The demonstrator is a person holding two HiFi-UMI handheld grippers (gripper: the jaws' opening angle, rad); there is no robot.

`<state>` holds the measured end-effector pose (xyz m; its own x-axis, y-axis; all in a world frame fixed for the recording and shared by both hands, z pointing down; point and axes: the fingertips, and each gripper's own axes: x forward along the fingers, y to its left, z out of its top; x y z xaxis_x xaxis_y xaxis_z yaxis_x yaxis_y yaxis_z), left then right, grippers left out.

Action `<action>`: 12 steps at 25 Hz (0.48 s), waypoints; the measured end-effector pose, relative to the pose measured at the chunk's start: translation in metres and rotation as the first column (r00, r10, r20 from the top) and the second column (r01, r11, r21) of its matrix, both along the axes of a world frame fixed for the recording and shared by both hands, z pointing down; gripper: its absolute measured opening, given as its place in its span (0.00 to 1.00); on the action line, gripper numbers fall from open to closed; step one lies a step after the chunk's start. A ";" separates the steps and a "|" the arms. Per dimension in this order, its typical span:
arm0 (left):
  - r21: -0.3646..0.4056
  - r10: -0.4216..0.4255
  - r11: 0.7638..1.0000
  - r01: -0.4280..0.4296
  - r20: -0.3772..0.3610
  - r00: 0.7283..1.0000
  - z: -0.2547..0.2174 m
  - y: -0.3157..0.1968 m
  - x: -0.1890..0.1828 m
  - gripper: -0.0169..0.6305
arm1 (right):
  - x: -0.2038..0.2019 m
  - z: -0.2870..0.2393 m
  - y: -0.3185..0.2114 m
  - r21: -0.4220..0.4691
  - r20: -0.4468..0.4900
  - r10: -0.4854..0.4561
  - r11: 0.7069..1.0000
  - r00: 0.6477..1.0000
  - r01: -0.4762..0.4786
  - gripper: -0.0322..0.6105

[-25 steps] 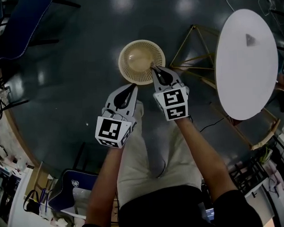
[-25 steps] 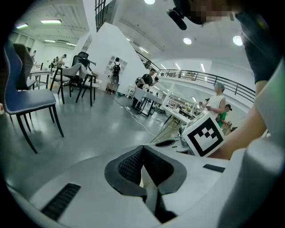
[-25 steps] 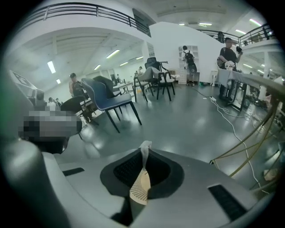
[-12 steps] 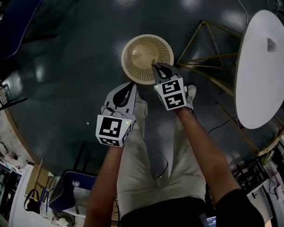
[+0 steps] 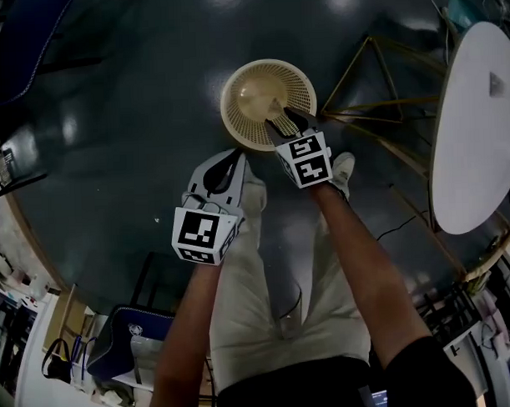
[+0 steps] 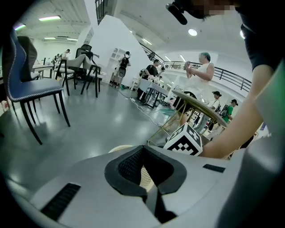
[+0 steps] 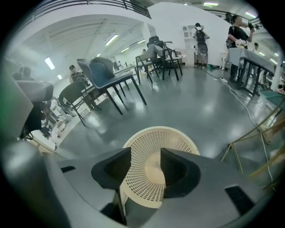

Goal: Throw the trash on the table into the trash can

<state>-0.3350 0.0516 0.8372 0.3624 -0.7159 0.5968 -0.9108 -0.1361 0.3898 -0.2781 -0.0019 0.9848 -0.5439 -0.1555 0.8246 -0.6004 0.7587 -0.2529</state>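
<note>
**A:** What had changed over the last second?

**B:** The right hand-held gripper (image 5: 284,119) had sunk closer to the beige perforated trash can (image 5: 249,80). Its marker cube looked smaller from the head view than before. Its jaws had been together at the can's near rim. They had just been opening and now stood apart above the mouth, with only the can's mesh wall (image 7: 169,133) showing through the gap. The white round bench (image 5: 475,162) had slid toward the right edge of the head view.

**A:** And the left one?

**B:** The left hand-held gripper (image 5: 235,156) had also dropped a little. It hung beside the can, nearer the person, with its pads meeting at the tips and nothing clamped between them (image 6: 142,148).

**A:** Where was the trash?

**B:** A small grey scrap (image 5: 495,83) lay on the bench, well apart from both grippers. The can's floor looked pale, but I could not tell what lay in it.

**A:** What stood around it?

**B:** The can sat on the dark glossy floor (image 5: 137,161), with the bench's gold frame legs (image 5: 361,85) just beside it. The right gripper covered part of its near rim. The person's trousers (image 5: 266,281) and a pale shoe (image 5: 344,165) were below it in the picture. A blue-seated chair (image 7: 107,70) stood further off.

**A:** The count?

**B:** Two grippers, one trash can, one bench, and one scrap on it.
</note>
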 end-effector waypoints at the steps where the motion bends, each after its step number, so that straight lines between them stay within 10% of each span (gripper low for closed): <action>1: 0.000 -0.003 1.000 0.003 0.000 1.000 0.001 0.001 -0.002 0.05 | -0.002 0.001 0.001 0.006 -0.001 -0.005 1.000 1.000 0.005 0.36; 12: 0.014 -0.009 1.000 0.009 0.006 1.000 -0.003 -0.007 -0.005 0.05 | 0.002 -0.011 0.002 0.001 0.016 0.010 1.000 1.000 -0.010 0.37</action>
